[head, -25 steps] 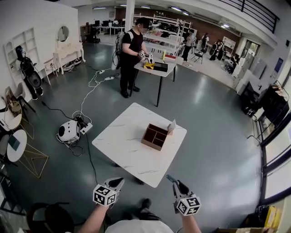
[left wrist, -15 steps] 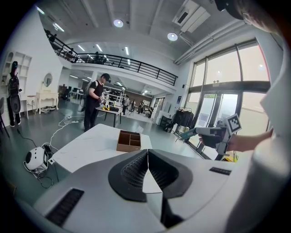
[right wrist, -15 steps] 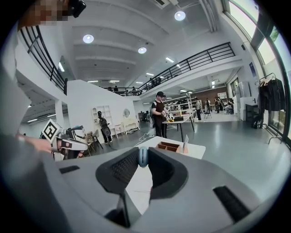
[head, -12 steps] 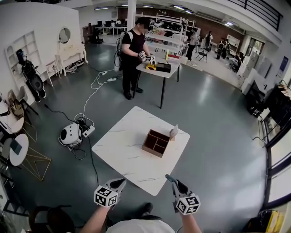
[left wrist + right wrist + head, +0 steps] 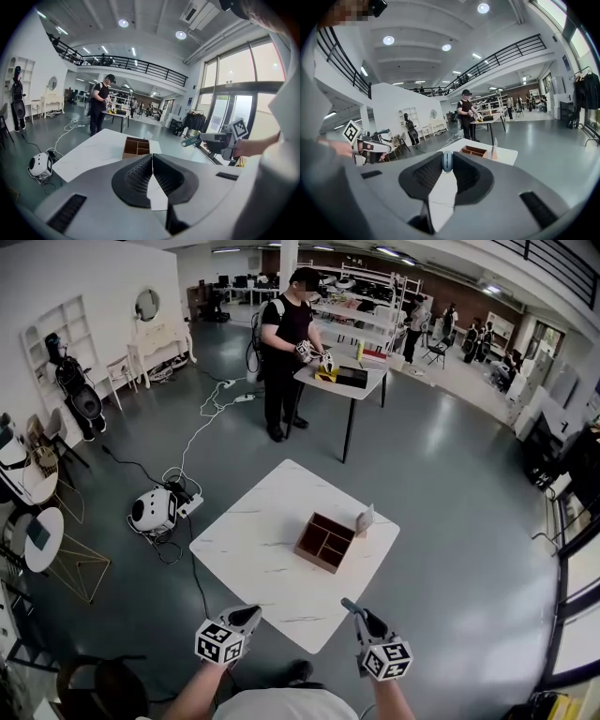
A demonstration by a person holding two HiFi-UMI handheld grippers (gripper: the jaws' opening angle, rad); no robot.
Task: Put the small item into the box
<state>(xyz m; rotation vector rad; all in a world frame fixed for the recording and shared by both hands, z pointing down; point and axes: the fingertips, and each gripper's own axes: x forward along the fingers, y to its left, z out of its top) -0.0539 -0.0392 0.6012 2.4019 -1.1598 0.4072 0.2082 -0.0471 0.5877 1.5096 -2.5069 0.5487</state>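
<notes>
Nearest to me are my two grippers, one in each of the person's hands, both held near the close edge of the white marble table point(image 5: 253, 559). The left gripper point(image 5: 249, 615) has its jaws pressed fully together, with only the seam where they meet showing in the left gripper view. The right gripper point(image 5: 352, 607) is clamped on the small blue-green item point(image 5: 447, 161). That item looks like a rounded disc end-on in the right gripper view and like a slim stub sticking out ahead of the jaws from the side, so it sits in my right jaws, well apart from the box. Farther out on the table is one brown wooden box point(image 5: 325, 542), open-topped and split by dividers into compartments. I cannot make out any contents from these views. Just beside its far right corner stands one small pale card point(image 5: 364, 518), upright. On the floor to the left of the table lies one white rounded device point(image 5: 153, 510) with cables trailing away from it. Beyond that is a second table point(image 5: 354, 382) where a person in black point(image 5: 286, 343) stands working. That makes two tables, two grippers, one box and one item.
</notes>
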